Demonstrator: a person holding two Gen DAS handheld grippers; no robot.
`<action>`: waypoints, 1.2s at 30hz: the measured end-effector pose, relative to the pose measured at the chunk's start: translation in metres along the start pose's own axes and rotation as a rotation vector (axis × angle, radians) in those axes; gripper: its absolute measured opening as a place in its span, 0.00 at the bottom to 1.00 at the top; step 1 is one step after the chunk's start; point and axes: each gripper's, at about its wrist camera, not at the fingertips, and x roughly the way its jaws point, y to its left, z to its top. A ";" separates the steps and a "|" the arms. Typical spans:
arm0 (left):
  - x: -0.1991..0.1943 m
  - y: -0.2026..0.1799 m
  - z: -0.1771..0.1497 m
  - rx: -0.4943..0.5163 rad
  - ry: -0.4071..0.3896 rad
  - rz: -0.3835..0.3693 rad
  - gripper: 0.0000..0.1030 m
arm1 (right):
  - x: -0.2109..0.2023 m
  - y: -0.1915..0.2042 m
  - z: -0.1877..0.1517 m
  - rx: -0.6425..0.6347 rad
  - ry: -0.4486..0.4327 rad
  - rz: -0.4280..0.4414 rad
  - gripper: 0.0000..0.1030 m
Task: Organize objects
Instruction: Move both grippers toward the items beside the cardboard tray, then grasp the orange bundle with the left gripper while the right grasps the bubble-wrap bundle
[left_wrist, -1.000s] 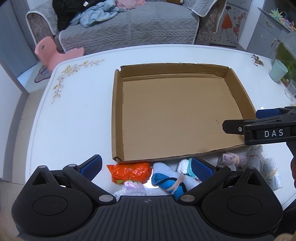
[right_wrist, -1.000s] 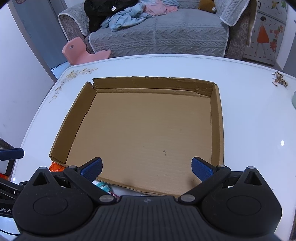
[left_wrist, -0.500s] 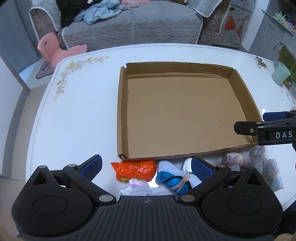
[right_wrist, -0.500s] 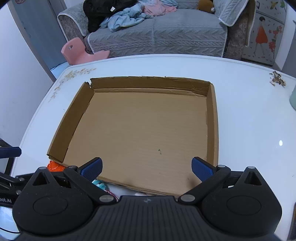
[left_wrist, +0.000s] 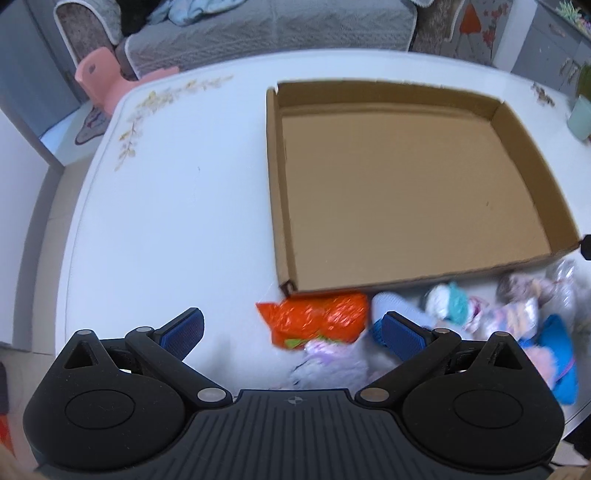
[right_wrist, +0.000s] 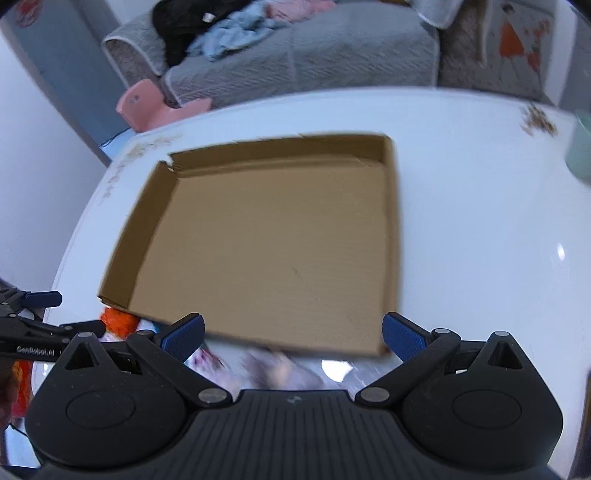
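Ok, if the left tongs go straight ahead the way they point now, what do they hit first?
Probably the orange bag, lying between the open left tongs, just before the cardboard tray. Blur makes depth uncertain.

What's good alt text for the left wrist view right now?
The open left gripper hovers over a white table, its blue-padded fingers flanking an orange bag. Beyond it sits an empty shallow cardboard tray, with a blurred row of small soft bundles along the tray's near edge. A grey sofa stands behind the table.
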 end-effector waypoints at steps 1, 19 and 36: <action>0.003 0.000 -0.001 0.010 0.004 -0.001 0.99 | 0.003 -0.005 -0.003 0.030 0.022 0.007 0.99; 0.044 0.003 -0.003 -0.048 -0.038 -0.014 0.99 | 0.038 -0.007 -0.021 -0.012 0.112 -0.184 0.95; 0.046 0.001 -0.013 -0.019 -0.032 -0.057 0.70 | 0.036 -0.017 -0.027 -0.027 0.145 -0.115 0.41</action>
